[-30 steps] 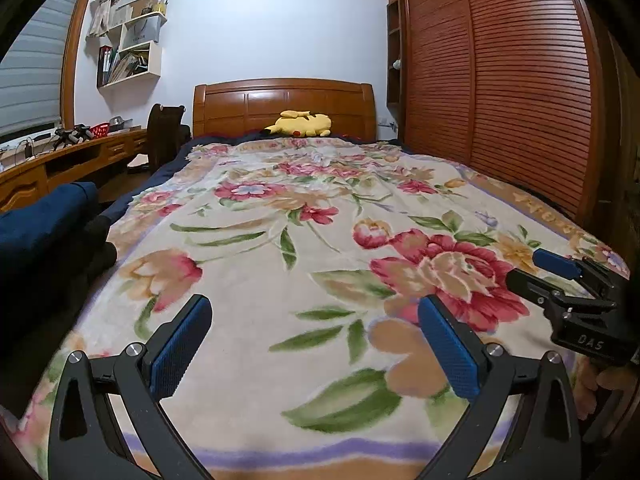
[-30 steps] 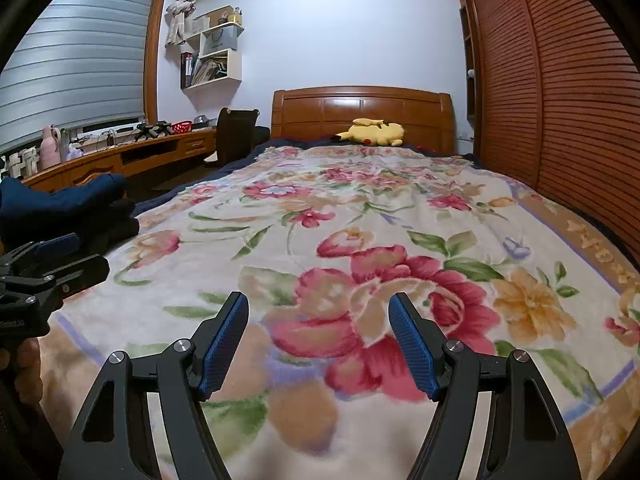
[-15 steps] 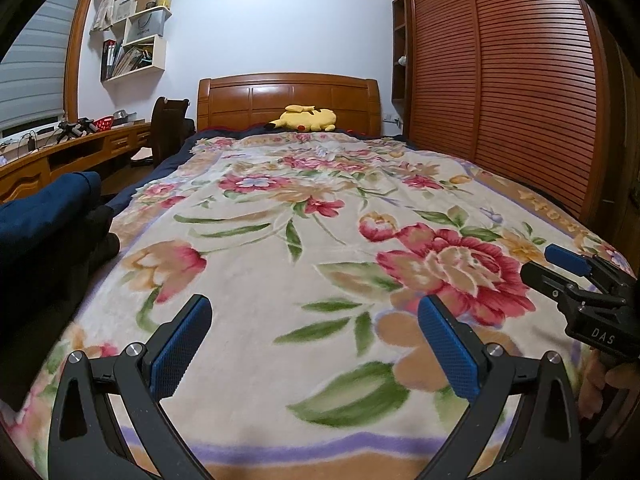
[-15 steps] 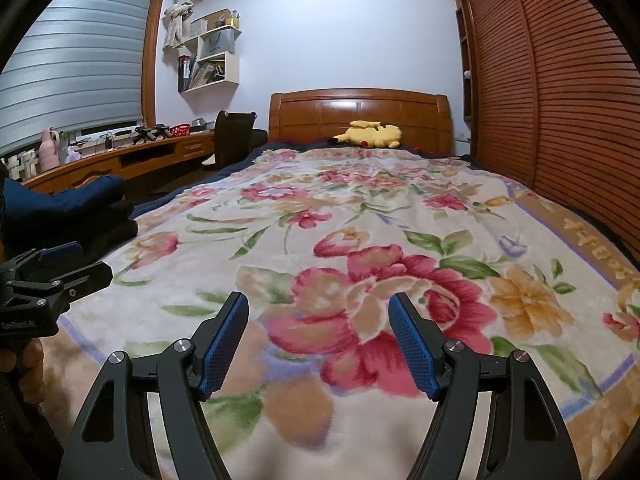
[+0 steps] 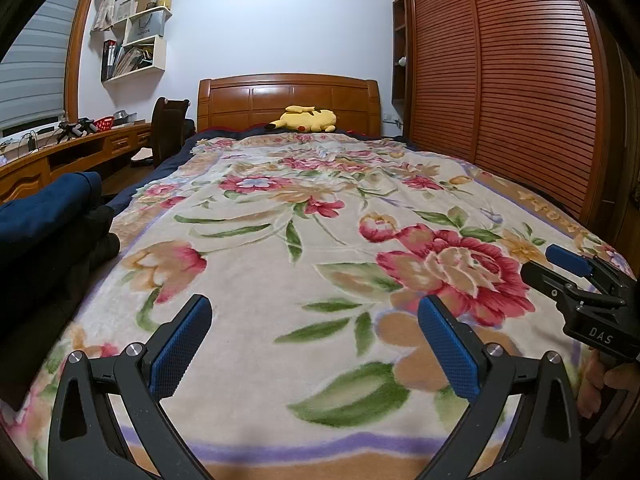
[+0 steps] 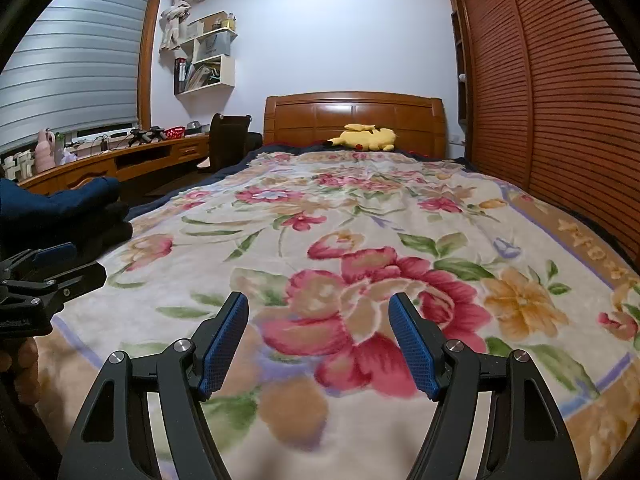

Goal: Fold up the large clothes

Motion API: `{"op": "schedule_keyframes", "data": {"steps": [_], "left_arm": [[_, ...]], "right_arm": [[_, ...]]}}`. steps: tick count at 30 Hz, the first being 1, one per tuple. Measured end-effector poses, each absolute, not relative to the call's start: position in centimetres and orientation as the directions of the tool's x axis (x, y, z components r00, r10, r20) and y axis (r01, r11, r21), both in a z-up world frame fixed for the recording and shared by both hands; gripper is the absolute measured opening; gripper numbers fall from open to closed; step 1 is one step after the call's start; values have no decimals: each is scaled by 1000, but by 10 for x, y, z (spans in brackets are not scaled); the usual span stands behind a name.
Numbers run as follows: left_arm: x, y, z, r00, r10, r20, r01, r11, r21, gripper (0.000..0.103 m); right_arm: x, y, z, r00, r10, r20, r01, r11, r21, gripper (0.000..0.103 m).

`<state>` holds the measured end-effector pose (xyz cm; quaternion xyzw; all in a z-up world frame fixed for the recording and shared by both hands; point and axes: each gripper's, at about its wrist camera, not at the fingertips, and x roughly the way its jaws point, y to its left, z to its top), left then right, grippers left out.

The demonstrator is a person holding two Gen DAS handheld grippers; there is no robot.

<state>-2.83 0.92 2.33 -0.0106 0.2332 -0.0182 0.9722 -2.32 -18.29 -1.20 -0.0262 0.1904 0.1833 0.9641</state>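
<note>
At the left edge of the bed, a pile of dark navy and black folded clothes (image 5: 52,216) lies on the mattress beside the cream fleece blanket with red and peach flowers (image 5: 304,248) — the blanket spread flat across the bed up to the carved wooden headboard (image 5: 288,100). Behind the pile, a long wooden surface (image 6: 132,156) runs under the window blind. My left hand-held gripper (image 5: 316,340) hangs over the blanket's near end, its blue-padded fingers (image 5: 180,348) spread wide with nothing between them. A yellow plush toy (image 5: 306,119) rests against the headboard. My right hand-held gripper (image 6: 318,342) hangs just above a large red bloom, its fingers parted too and clear of the cloth — it grips nothing. Neither touches the clothes, which sit well to the left of both. Slatted red-brown wardrobe doors (image 6: 560,100) line the right wall.
</note>
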Motion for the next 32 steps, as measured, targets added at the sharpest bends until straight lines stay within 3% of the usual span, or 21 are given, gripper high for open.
{"op": "schedule_keyframes", "data": {"steps": [32], "left_arm": [[-28, 10, 23, 890, -38, -454, 28, 999, -30, 103]], "right_arm": [[-21, -191, -12, 868, 345, -358, -360, 933, 26, 75]]}}
